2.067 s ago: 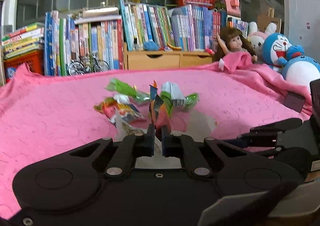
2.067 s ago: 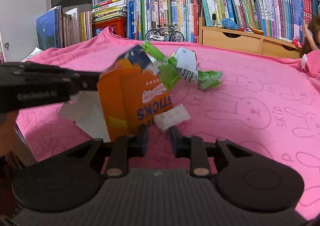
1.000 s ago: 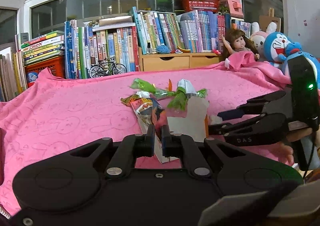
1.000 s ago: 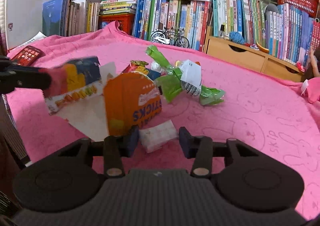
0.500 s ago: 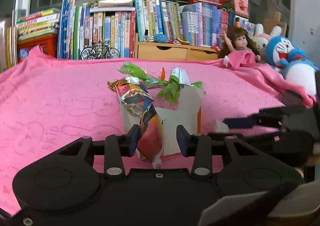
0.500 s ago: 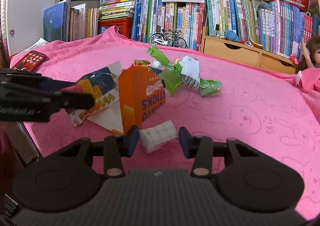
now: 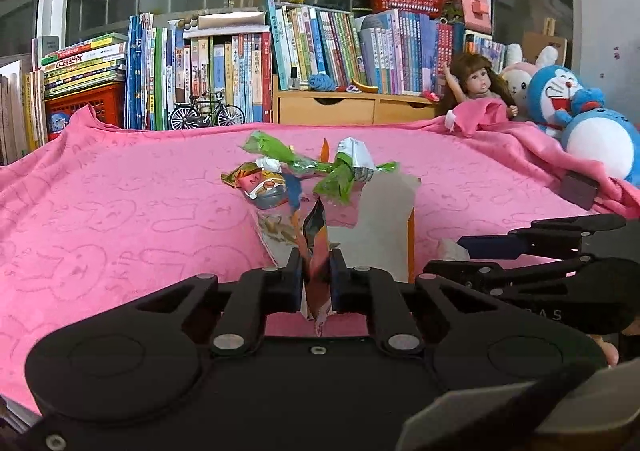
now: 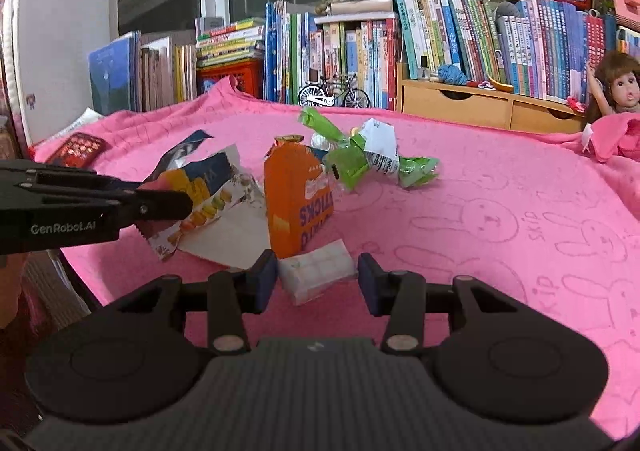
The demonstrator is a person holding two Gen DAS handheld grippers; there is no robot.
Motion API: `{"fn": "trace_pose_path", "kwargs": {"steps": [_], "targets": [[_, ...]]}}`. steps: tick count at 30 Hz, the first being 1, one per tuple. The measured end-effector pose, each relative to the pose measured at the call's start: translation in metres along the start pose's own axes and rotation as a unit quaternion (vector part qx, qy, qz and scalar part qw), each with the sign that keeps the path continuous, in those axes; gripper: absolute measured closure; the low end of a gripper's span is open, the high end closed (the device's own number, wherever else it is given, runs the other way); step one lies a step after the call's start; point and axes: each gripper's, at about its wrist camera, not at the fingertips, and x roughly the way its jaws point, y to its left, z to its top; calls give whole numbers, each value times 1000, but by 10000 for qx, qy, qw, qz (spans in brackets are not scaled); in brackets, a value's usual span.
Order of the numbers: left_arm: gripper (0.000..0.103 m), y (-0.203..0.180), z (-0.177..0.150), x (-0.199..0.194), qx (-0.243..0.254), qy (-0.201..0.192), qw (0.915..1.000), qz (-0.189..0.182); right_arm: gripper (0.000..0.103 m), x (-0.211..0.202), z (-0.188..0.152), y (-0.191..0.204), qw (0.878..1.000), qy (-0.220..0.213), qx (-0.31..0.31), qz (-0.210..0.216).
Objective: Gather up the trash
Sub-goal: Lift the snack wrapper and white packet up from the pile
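Trash lies in a loose heap on a pink blanket [image 8: 500,211], mid-frame in both views. Left tongs [image 7: 316,275], low centre of the left view, have just been closing and now pinch a colourful wrapper [image 7: 316,247] that stands up between the pads; in the right view the same tongs [image 8: 176,205] come in from the left edge with the wrapper [image 8: 208,203] clamped at the tip. Right tongs [image 8: 318,279] stand partly open at lower centre of their view, a small white packet [image 8: 316,271] lying between the pads without either pad pressing on it. Just behind the packet stands an orange carton [image 8: 294,199], upright, with white paper [image 8: 228,239] to its left. A crumpled green wrapper [image 8: 356,163] lies beyond the carton, toward the middle of the frame. In the left view the right tongs [image 7: 452,251] show at the right edge, beside the carton's pale back [image 7: 390,227]. Books [image 7: 248,67] line the upper half of the frame, a toy bicycle [image 7: 206,115] in front of them, and a doll [image 7: 476,87] at upper right.
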Motion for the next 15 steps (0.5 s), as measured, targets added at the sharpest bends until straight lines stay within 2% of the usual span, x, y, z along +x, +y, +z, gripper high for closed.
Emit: {"fn": "trace_pose_path", "kwargs": {"steps": [4,6,10,15], "targets": [[90,1,-5,-10,-49,-92,9999,57,53,-8,-5,6,10000,-45,-31,-59],[86,3,-6,-8,-134,-90,9999,24,53,-10,-8,7,10000,-37,-34,-81],[85,11,-3,0,-341,-33,9994,-7,53,-9,-12,9,10000,11,-1,-92],[82,13,-1,13,-230,123,9996,-120,53,-8,-14,13,10000,9,28,-1]]}}
